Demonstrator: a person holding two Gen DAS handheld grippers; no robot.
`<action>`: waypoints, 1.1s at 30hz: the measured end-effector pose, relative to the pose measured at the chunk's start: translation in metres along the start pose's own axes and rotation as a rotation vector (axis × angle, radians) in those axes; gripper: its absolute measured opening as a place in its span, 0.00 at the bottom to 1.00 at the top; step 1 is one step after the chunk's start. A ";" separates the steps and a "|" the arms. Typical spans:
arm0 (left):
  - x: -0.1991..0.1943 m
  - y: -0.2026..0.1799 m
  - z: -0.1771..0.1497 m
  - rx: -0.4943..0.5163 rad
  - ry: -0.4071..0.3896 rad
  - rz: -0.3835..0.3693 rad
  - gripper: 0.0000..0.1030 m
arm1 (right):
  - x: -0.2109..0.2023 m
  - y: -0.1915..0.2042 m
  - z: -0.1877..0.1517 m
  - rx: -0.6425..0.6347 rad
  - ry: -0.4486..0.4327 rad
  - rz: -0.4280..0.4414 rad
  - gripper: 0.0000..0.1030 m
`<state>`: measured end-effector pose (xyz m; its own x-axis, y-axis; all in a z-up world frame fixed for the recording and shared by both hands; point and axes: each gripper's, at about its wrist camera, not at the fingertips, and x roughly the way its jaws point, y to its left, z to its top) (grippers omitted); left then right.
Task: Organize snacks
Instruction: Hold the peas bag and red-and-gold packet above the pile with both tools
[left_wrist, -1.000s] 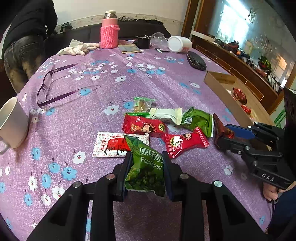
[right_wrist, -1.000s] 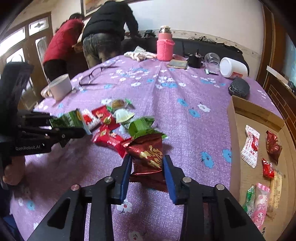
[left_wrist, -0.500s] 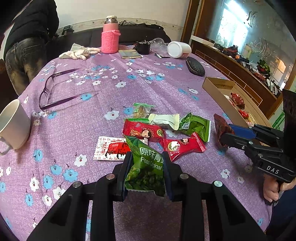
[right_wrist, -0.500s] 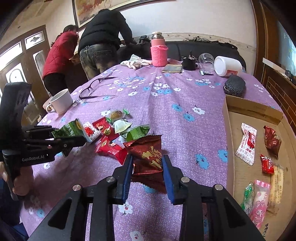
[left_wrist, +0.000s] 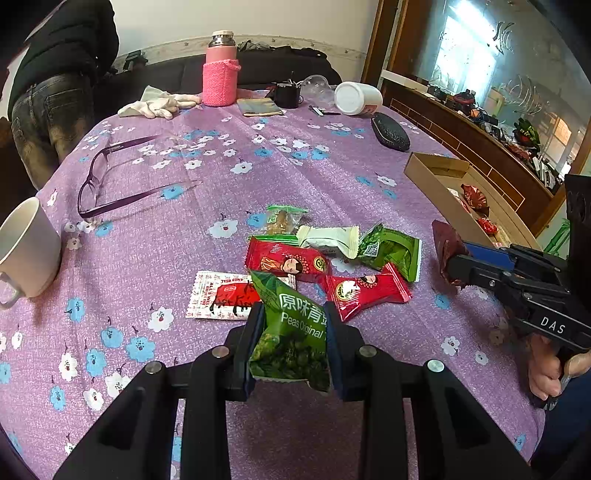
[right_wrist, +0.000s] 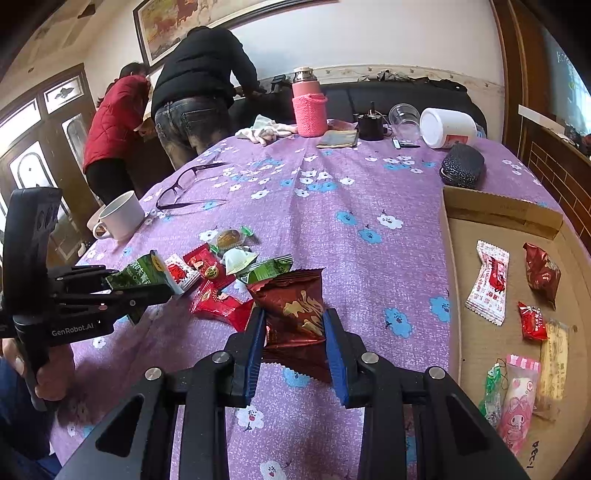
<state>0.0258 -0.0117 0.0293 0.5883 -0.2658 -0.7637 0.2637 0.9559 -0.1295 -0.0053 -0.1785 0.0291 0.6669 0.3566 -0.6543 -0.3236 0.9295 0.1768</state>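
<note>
Left claw (left_wrist: 291, 339) is clamped on the green pea packet (left_wrist: 291, 332), lifted low in the frame's centre above the purple flowered surface (left_wrist: 147, 258); right claw (right_wrist: 295, 343) grips a dark red snack packet (right_wrist: 295, 314), centre of its frame. Loose snacks (left_wrist: 325, 258) sit heaped mid-frame, and the cardboard box (right_wrist: 502, 210) at right holds several packets, a white-and-red one (right_wrist: 487, 280) among them. White mug (left_wrist: 26, 247) at left edge, glasses (left_wrist: 110, 181) beyond

Both wrist views look down, close, sharing the snack pile (left_wrist: 325, 258).
</note>
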 end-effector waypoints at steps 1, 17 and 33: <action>0.000 0.000 0.000 0.000 -0.001 0.000 0.29 | 0.000 0.000 0.000 0.003 -0.001 0.001 0.33; -0.001 -0.001 0.000 0.004 -0.002 0.001 0.29 | -0.001 -0.005 0.002 0.027 -0.007 0.002 0.33; -0.001 0.000 0.001 0.003 -0.003 0.004 0.29 | -0.005 -0.012 0.004 0.070 -0.019 0.006 0.33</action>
<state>0.0255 -0.0113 0.0307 0.5918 -0.2628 -0.7621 0.2642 0.9564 -0.1247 -0.0024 -0.1917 0.0331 0.6775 0.3635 -0.6394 -0.2803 0.9313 0.2325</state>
